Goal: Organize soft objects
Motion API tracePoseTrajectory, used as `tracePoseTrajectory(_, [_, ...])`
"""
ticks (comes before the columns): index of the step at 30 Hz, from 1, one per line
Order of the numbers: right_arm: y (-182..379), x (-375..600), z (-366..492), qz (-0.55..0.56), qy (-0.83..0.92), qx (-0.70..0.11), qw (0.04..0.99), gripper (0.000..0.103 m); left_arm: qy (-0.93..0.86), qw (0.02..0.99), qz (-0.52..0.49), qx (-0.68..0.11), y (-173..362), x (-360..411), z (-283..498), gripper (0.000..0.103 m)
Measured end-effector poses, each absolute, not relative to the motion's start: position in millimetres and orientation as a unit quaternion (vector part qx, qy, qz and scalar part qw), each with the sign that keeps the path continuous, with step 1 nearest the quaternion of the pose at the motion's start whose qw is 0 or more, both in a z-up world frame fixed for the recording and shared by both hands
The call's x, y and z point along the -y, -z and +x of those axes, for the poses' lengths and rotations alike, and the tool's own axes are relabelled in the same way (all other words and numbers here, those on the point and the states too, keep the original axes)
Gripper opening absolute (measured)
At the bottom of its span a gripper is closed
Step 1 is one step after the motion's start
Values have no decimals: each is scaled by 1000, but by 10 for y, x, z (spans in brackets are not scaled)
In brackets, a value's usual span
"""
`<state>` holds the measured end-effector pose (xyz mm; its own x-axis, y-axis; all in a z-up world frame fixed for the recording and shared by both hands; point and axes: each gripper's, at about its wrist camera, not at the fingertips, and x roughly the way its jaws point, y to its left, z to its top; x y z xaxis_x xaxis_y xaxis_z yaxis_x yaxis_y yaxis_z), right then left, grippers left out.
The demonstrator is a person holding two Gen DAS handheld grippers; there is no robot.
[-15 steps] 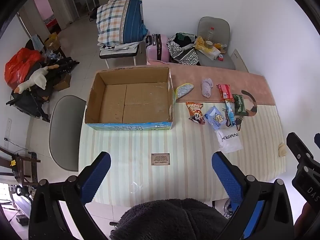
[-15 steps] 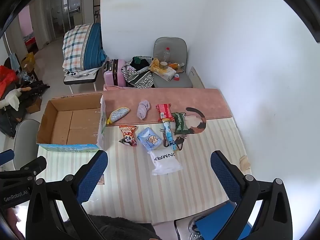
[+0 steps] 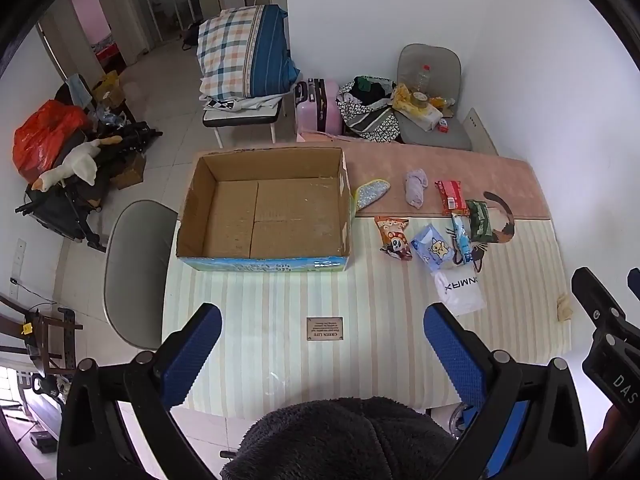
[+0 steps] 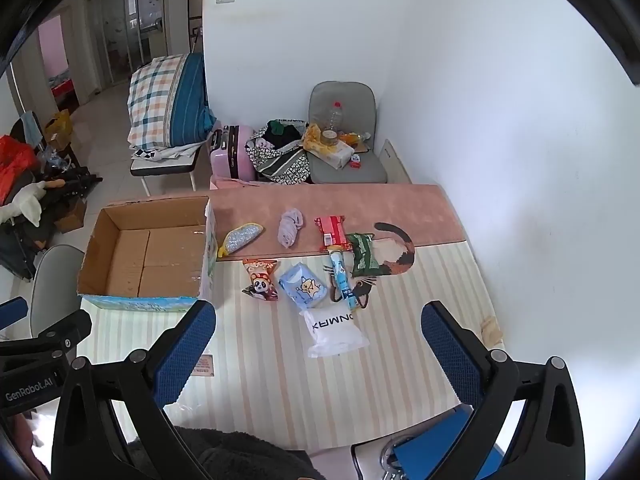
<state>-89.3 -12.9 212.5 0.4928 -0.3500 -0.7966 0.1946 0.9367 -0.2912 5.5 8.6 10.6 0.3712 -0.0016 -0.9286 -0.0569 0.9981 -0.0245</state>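
Observation:
An open cardboard box (image 3: 264, 216) (image 4: 148, 256) stands empty on the left of the striped table (image 3: 360, 340). Right of it lie soft items: a silver pouch (image 3: 372, 194) (image 4: 240, 238), a lilac sock (image 3: 416, 188) (image 4: 290, 226), a red packet (image 3: 451, 197), a panda snack pack (image 3: 394, 237) (image 4: 261, 280), a blue tissue pack (image 3: 432, 247) (image 4: 303, 287), a green pack (image 3: 479, 220) (image 4: 363, 256) and a white XAMNO bag (image 3: 460, 292) (image 4: 334, 330). My left gripper (image 3: 322, 350) and right gripper (image 4: 318, 354) are open and empty above the table's near edge.
A grey chair (image 3: 136, 272) stands left of the table. Behind the table are a pink suitcase (image 3: 318, 106), a bag of clothes (image 3: 370, 114) and another grey chair (image 3: 432, 100) against the white wall. A dark fleece garment (image 3: 344, 440) is at the bottom edge.

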Motion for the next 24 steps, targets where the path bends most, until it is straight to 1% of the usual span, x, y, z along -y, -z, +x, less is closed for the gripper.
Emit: tracePoseTrajectory(24, [-2186,81,-866,-83,161,-479,859,103,-19,835,-22,-549,-194,-122,56,103])
